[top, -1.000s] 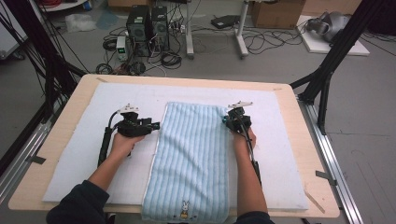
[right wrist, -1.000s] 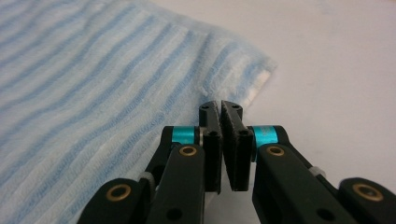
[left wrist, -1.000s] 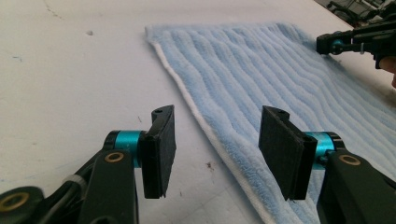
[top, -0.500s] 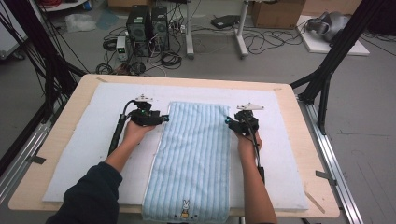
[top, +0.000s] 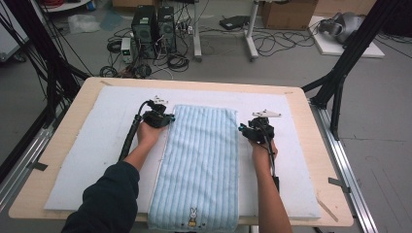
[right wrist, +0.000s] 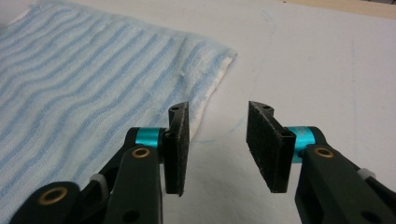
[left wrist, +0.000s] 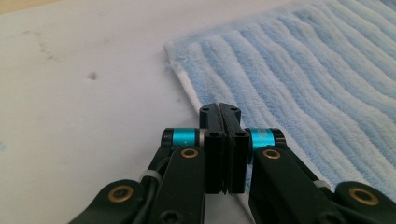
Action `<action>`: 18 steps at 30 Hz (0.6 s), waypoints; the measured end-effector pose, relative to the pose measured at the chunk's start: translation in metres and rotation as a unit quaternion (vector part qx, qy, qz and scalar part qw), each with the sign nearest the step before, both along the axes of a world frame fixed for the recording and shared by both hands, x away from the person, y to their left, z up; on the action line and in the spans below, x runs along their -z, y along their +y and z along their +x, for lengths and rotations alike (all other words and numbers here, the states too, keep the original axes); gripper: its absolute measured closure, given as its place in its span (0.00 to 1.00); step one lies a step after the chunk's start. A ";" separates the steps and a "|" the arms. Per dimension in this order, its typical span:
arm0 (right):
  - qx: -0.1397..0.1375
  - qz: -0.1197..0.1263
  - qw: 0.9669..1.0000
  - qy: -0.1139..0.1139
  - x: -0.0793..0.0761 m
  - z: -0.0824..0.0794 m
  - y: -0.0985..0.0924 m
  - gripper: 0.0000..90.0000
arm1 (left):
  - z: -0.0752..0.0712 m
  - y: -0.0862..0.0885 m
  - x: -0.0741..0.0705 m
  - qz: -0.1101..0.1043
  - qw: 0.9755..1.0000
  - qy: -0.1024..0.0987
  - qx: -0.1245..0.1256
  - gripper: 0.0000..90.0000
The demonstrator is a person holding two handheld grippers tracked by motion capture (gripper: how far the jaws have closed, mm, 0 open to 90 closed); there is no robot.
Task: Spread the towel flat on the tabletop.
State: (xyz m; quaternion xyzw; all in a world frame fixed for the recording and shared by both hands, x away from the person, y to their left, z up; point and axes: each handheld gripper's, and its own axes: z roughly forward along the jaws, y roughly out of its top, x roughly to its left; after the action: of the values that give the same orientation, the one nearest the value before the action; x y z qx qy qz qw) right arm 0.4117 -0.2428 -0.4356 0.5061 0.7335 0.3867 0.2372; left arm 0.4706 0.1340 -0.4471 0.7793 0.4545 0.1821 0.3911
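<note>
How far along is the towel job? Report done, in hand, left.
Done: the towel lies flat on the mat. In hand: the left gripper has just closed at its far left edge; the right gripper, jaws just opened, stands empty beside the far right corner. Left: any fold; none shows yet.

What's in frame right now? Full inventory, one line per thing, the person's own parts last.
towel: 1, light blue striped with a rabbit print at its near end, laid lengthwise mid-table
mat: 1, white, under the towel
table: 1, light wood, bearing the mat
computer towers: 2, black, floor beyond the table
cardboard box: 1, brown, floor at back
left gripper: 1, black, jaws closed at the towel's left edge
right gripper: 1, black, jaws apart beside the towel's right edge, nothing between them
forearms: 2, left in a dark sleeve
</note>
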 end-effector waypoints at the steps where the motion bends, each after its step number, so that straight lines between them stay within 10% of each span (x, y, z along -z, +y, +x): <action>1: -0.003 -0.002 1.000 -0.002 0.001 0.001 0.002 0.68 | 0.001 0.003 0.000 -0.006 1.000 0.004 -0.003 0.98; 11: -0.029 0.027 0.999 0.025 0.010 0.032 0.025 0.71 | 0.002 0.015 0.000 -0.010 1.000 0.007 -0.011 0.98; 14: -0.036 -0.007 0.999 0.037 0.014 0.043 0.038 0.92 | 0.003 0.017 0.000 -0.016 1.000 0.010 -0.012 0.98; 18: -0.033 -0.044 0.998 0.029 0.013 0.054 0.045 0.97 | 0.002 0.016 0.000 -0.014 1.000 0.008 -0.015 0.98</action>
State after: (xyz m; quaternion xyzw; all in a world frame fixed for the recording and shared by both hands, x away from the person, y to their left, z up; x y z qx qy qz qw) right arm 0.4658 -0.1976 -0.4486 0.4814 0.7727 0.3472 0.2250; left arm 0.4729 0.1502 -0.4468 0.7685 0.4715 0.1754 0.3953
